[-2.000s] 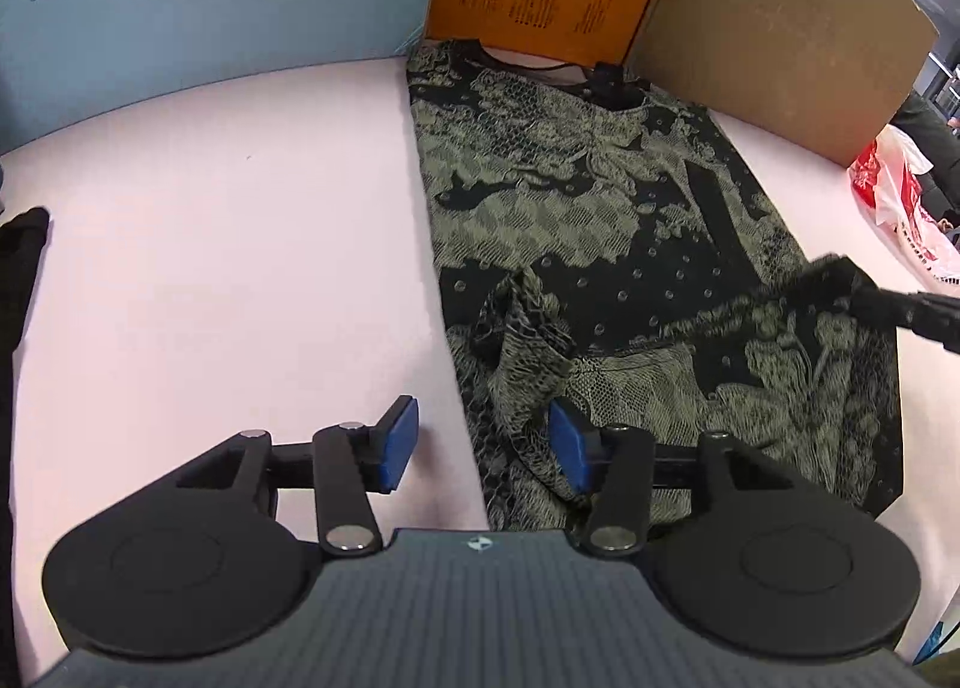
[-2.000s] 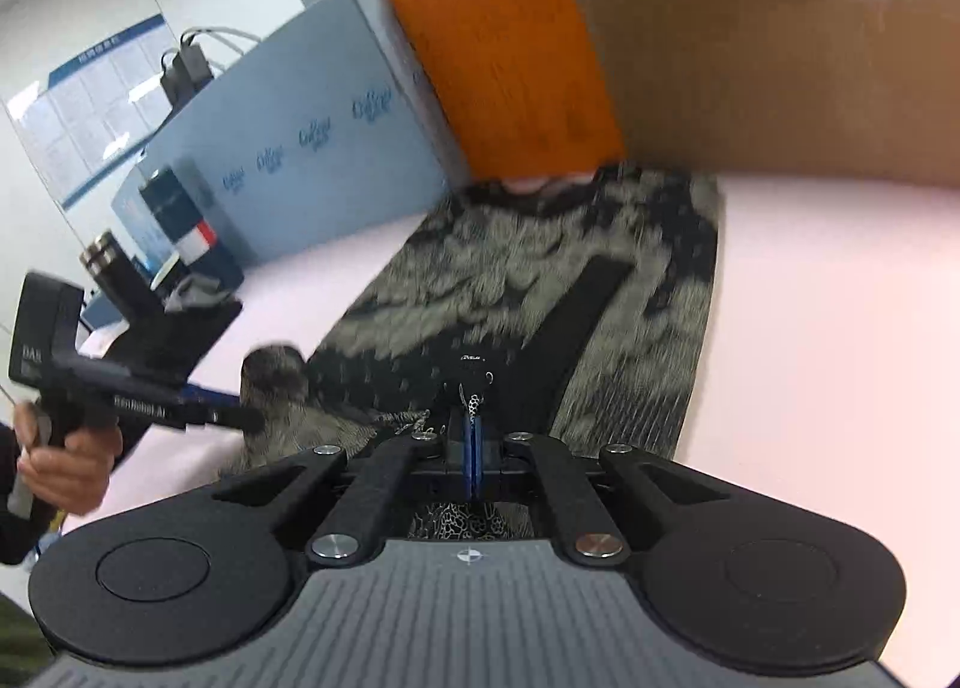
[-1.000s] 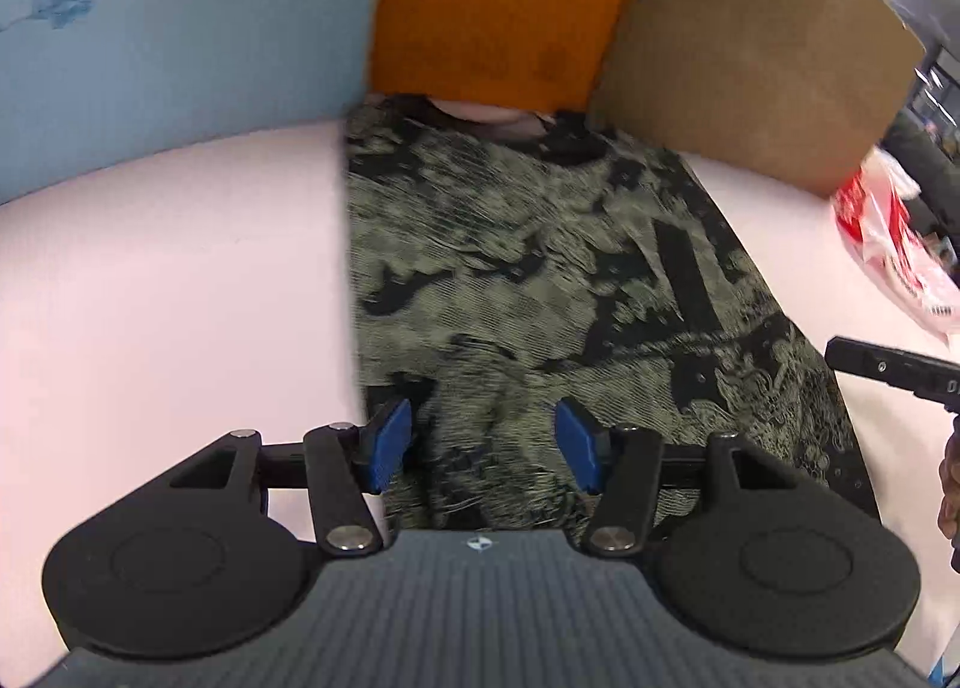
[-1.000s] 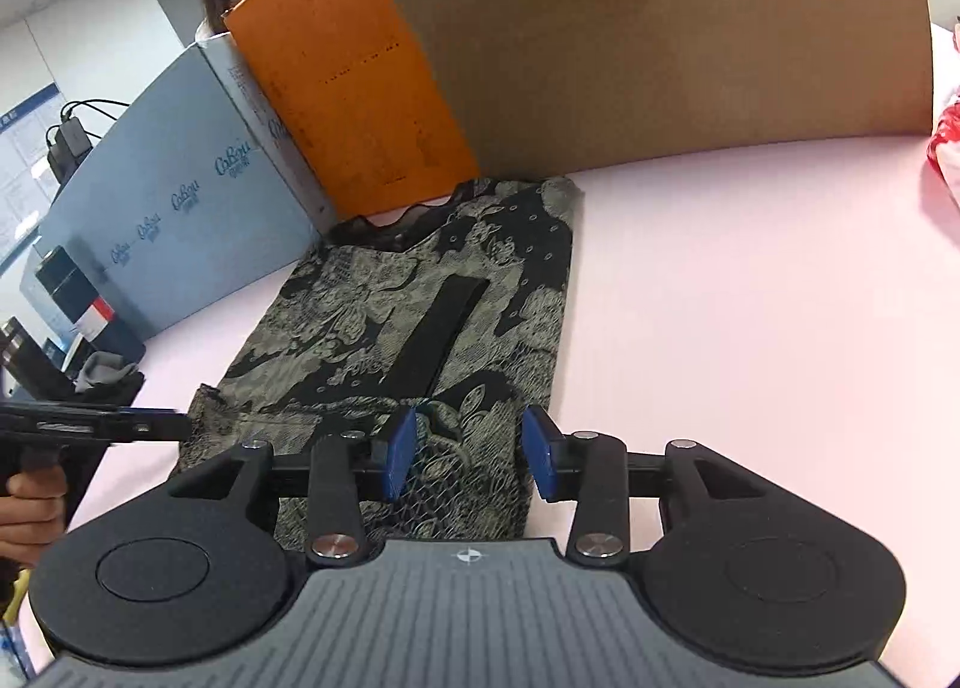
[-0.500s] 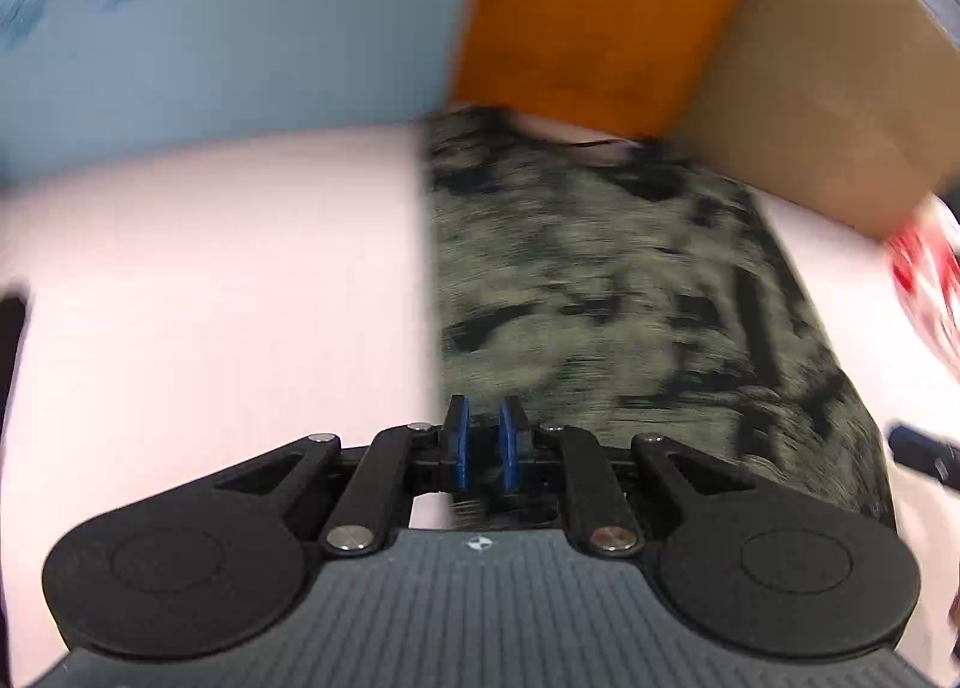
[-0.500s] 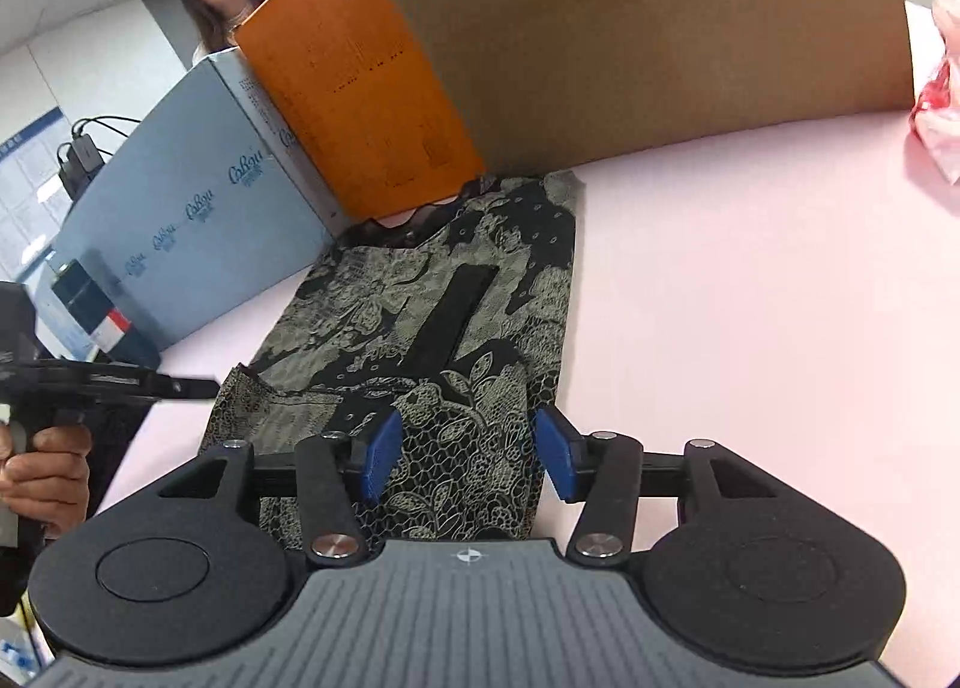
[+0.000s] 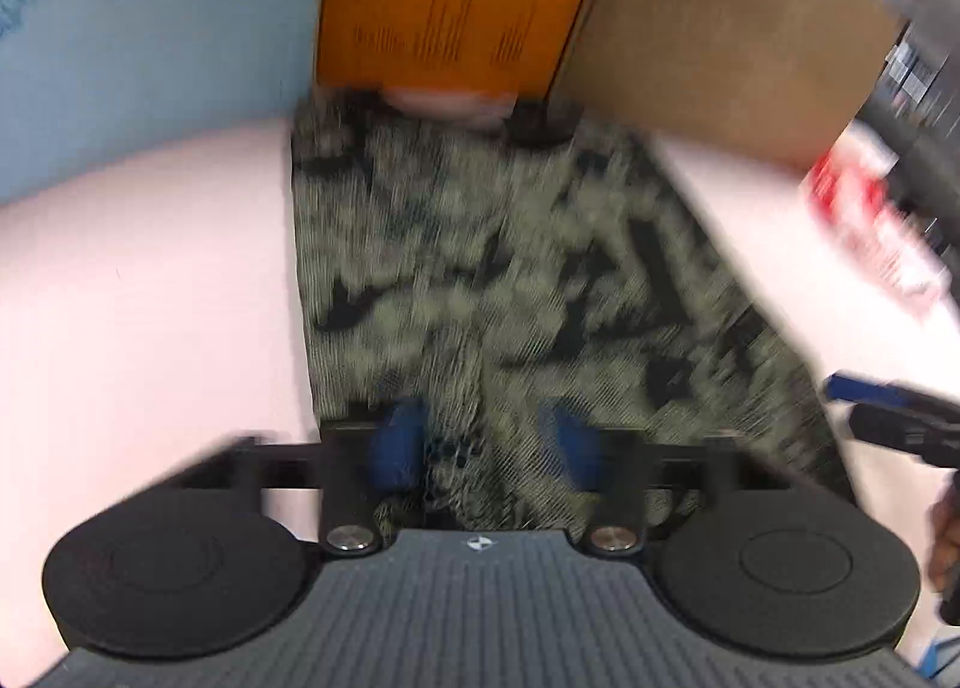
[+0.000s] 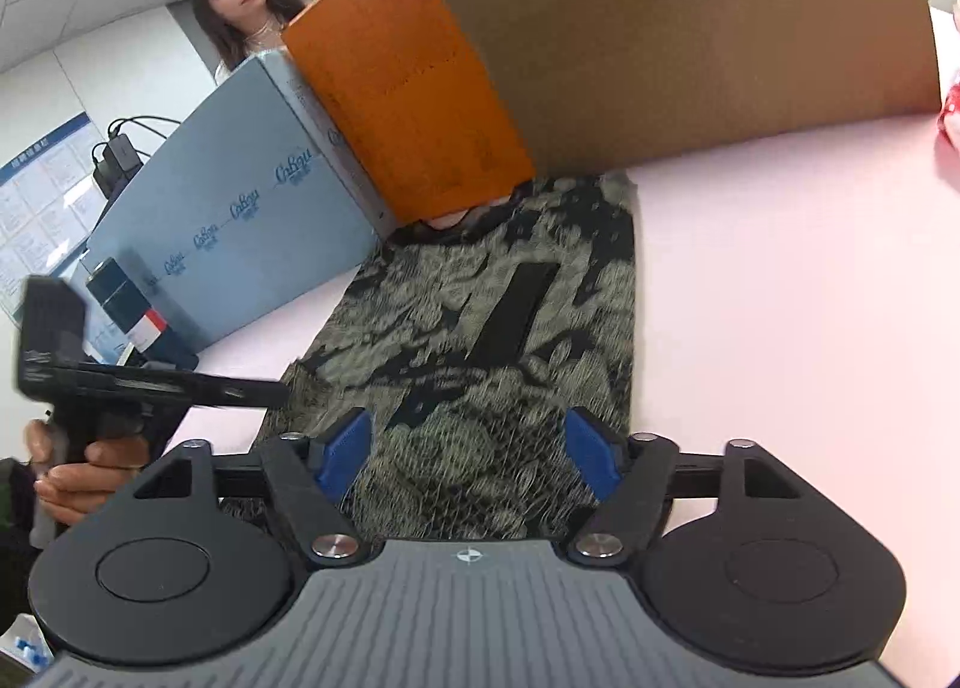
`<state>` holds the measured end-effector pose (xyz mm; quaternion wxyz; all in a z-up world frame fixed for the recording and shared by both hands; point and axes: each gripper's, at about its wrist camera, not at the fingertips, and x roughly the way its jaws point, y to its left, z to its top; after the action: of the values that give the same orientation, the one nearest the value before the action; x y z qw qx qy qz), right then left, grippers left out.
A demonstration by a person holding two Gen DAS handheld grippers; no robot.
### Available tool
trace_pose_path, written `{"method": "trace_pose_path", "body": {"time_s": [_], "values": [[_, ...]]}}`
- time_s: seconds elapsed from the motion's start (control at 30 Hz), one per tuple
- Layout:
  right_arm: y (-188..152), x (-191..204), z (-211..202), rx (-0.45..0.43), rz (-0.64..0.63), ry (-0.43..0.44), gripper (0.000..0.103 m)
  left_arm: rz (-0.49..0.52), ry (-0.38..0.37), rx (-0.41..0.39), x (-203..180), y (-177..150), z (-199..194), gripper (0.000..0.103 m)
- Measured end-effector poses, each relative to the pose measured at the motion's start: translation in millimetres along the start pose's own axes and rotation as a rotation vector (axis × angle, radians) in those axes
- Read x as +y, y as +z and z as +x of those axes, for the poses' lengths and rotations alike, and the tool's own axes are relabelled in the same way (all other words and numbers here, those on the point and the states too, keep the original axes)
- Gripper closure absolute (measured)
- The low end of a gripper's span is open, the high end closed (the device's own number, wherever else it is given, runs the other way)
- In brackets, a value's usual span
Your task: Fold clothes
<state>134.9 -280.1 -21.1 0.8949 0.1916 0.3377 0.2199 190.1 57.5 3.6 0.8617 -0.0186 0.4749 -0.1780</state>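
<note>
Motion blur smears the left wrist view: the patterned garment and red-and-white bag lose detail. The garment's near hem hides behind the right claw.

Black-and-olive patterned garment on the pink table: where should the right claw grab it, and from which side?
Pinch the near right corner of the black-and-olive patterned garment, coming in low from the near edge. It lies flat on the pink table as a long strip, so only its border offers a lip. The right claw, opening with nothing pinched, hovers over that end.
</note>
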Motion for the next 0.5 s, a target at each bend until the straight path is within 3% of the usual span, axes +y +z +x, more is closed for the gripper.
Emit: {"method": "trace_pose_path", "body": {"time_s": [0.07, 0.13, 0.2, 0.27, 0.37, 0.47, 0.5], "values": [[-6, -1, 5, 0.028, -0.003, -0.007, 0.031, 0.011, -0.016, -0.010, -5, -1, 1, 0.102], [-12, -3, 7, 0.047, 0.004, -0.017, 0.031, 0.038, -0.078, -0.088, -11, -1, -17, 0.102], [-18, -6, 7, 0.050, 0.015, -0.022, 0.031, 0.064, -0.094, -0.155, -11, 0, -31, 0.102], [-20, -7, 6, 0.037, 0.016, -0.019, 0.031, 0.045, -0.024, -0.146, 0, 4, -26, 0.100], [-20, -5, 6, 0.036, 0.009, -0.024, 0.029, -0.058, 0.168, -0.037, 29, 11, 2, 0.097], [-20, -2, 4, 0.031, -0.003, -0.031, 0.026, -0.169, 0.199, -0.042, 51, 10, -4, 0.085], [-20, -1, 2, 0.023, -0.006, -0.029, 0.026, -0.190, 0.197, -0.063, 53, 10, -11, 0.075]]}}
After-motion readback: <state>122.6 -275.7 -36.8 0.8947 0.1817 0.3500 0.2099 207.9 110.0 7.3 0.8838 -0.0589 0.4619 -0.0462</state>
